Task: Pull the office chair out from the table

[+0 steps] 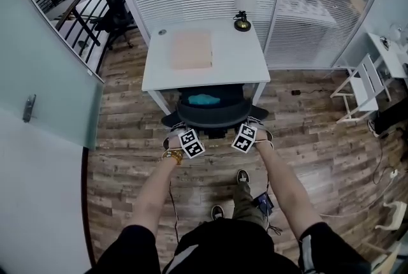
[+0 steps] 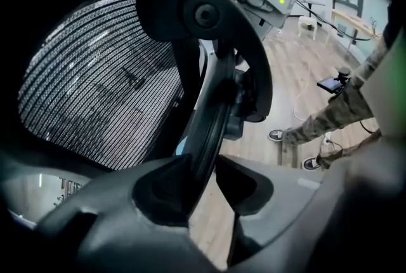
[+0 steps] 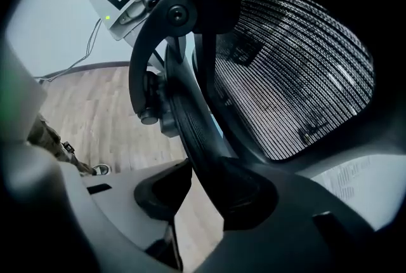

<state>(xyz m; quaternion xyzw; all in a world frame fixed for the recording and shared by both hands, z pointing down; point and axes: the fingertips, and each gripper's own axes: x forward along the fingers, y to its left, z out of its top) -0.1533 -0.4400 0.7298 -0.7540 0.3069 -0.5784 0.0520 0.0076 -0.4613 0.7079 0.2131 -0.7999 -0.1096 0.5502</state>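
One white surface (image 1: 236, 62) carries one tan board (image 1: 191, 50) left of its middle and one small lamp (image 1: 241, 25) at its far edge, right of the board. One office chair (image 1: 213, 115) sits tucked under the surface's near edge, its seat beneath and its backrest just outside. Two forearms reach forward toward that near edge: the left tongs (image 1: 185, 130) (image 2: 202, 179) clamp the backrest's left rim and the right tongs (image 1: 251, 127) (image 3: 200, 192) clamp its right rim, both angled steeply downward.
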